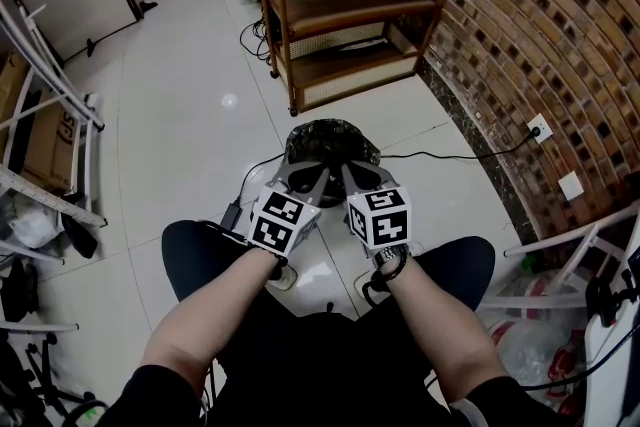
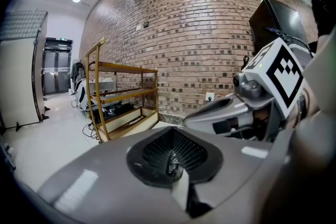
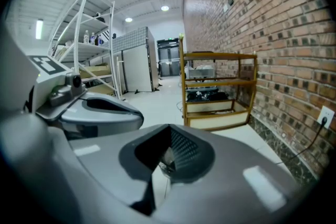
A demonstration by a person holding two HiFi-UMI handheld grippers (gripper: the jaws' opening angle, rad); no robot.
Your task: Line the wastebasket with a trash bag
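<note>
Above the round black mesh wastebasket on glossy white tiles, my left tool and right tool hover, both closed tight.

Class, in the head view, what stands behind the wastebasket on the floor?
A wooden shelf rack stands behind the wastebasket, beside the brick wall. The basket's near side is covered by the left claw and right claw.

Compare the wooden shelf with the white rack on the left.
The wooden shelf is brown, with flat boards; the white rack is thin tubing. The shelf stands by the brick wall; the rack stands across the floor from it. Both are open and tiered.
</note>
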